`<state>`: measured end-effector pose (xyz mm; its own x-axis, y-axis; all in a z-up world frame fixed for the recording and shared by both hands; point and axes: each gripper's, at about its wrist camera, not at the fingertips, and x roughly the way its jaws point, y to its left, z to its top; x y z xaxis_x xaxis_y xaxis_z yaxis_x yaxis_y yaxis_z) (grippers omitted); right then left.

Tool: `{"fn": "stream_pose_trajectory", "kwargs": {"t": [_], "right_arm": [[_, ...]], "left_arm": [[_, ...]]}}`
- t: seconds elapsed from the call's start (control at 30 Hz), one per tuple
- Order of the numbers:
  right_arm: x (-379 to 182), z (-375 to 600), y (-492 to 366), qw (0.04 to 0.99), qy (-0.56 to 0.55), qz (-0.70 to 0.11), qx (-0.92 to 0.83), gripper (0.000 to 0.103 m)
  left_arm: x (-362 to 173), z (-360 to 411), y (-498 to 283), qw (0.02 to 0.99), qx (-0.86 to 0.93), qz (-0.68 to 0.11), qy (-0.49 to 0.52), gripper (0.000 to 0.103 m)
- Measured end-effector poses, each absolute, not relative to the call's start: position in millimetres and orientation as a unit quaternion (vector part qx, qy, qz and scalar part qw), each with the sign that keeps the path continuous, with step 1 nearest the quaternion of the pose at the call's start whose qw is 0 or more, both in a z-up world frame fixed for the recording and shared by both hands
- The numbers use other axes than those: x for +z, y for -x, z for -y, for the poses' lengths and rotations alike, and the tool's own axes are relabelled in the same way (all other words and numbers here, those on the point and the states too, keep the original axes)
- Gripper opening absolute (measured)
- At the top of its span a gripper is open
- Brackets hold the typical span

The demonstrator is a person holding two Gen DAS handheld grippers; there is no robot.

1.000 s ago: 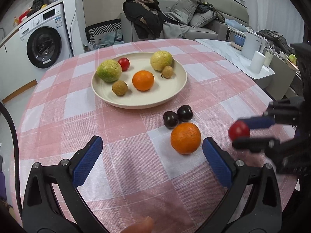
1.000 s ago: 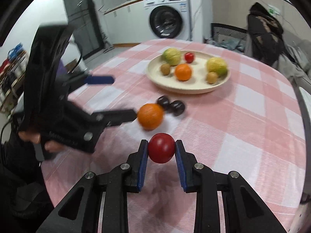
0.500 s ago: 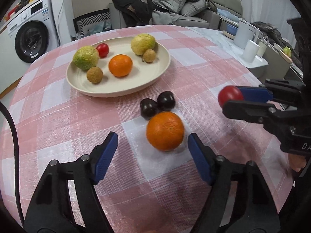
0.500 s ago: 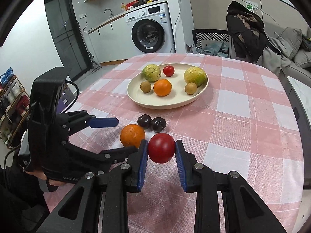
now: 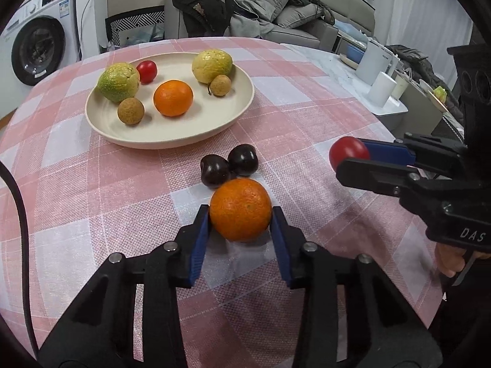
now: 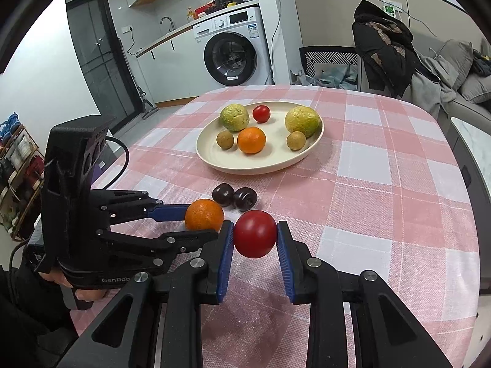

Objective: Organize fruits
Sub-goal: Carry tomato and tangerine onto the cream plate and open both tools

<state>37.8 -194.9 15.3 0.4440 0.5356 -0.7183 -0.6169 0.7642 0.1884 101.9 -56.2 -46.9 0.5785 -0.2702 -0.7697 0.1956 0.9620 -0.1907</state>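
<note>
My left gripper (image 5: 241, 214) is shut on an orange (image 5: 241, 210) that rests on the checked tablecloth; it shows in the right wrist view too (image 6: 204, 215). My right gripper (image 6: 254, 234) is shut on a red tomato (image 6: 254, 233) and holds it above the table, right of the orange (image 5: 348, 152). Two dark plums (image 5: 228, 165) lie just beyond the orange. A cream plate (image 5: 184, 135) further back holds two green-yellow fruits, an orange, a small red tomato and two small brown fruits.
The round table (image 6: 383, 184) has a pink and white checked cloth. A washing machine (image 6: 233, 58) stands beyond it, a sofa with clothes (image 5: 276, 15) to the back right, and a side table with white containers (image 5: 380, 86) at the right.
My left gripper has moved forward around the orange and shut on it. My right gripper has kept hold of the red tomato and shifted slightly toward the plate.
</note>
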Motion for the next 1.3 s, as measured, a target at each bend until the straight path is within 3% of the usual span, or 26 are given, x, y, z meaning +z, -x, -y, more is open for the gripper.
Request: {"fn": "stream_pose_trajectory", "kwargs": {"t": [1.3], "right_arm": [[40.9, 205.8, -56.3, 0.889, -0.018, -0.349, 0.296, 0.029]], "left_arm": [[13.3, -2.7, -92.3, 0.937, -0.064, -0.339, 0.053, 0.035]]}}
